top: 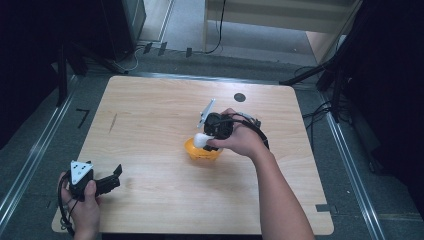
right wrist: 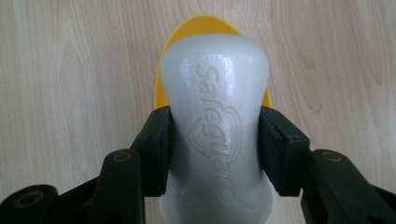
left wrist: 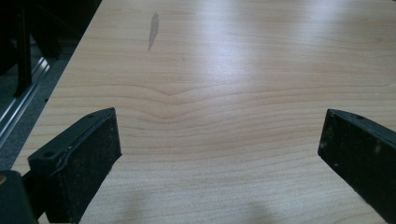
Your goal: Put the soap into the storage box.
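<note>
A white bar of soap (right wrist: 215, 126) with raised lettering sits between the black jaws of my right gripper (right wrist: 215, 151), which press on its waist from both sides. Beneath it lies a yellow dish (right wrist: 201, 25), partly hidden by the soap. From above, the right gripper (top: 207, 136) holds the white soap (top: 201, 139) just over the yellow dish (top: 200, 152) near the middle of the wooden table (top: 150, 120). My left gripper (top: 111, 179) rests at the table's front left corner. Its jaws stand wide apart over bare wood, and the left gripper (left wrist: 219, 140) holds nothing.
A dark round mark (top: 239, 97) lies near the table's far edge. A thin dark streak (left wrist: 153, 30) marks the wood ahead of the left gripper. Metal rails and cables run along the floor on both sides of the table.
</note>
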`<state>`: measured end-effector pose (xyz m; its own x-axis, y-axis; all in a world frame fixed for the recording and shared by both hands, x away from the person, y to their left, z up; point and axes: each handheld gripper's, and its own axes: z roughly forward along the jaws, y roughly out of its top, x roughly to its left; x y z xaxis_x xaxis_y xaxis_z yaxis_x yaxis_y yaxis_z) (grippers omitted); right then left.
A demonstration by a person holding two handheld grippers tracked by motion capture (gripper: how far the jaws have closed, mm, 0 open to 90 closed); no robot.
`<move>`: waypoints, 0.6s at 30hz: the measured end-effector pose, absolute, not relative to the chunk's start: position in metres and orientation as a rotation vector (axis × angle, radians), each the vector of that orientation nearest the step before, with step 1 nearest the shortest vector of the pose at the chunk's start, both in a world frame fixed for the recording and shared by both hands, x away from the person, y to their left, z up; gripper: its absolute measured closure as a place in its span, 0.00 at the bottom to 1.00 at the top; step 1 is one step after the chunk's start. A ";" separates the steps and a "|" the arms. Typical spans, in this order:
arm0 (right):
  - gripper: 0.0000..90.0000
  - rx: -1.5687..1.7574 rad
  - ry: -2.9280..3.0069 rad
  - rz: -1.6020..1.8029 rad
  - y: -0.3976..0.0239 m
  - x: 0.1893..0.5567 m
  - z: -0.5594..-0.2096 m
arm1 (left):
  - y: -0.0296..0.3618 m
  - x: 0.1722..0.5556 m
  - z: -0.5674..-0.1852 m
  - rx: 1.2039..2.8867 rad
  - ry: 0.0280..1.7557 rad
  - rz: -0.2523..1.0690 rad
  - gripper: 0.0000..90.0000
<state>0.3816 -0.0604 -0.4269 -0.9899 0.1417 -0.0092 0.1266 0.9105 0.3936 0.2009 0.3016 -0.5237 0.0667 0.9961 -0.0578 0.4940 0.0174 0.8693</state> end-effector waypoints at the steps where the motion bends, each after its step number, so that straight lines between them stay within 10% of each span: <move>1: 0.56 0.210 3.033 0.624 -0.059 0.382 -0.426 | 0.302 0.201 -0.524 1.584 1.530 0.829 0.00; 18: 0.56 0.151 3.058 0.551 -0.043 0.387 -0.441 | 0.301 0.201 -0.524 1.590 1.524 0.827 0.00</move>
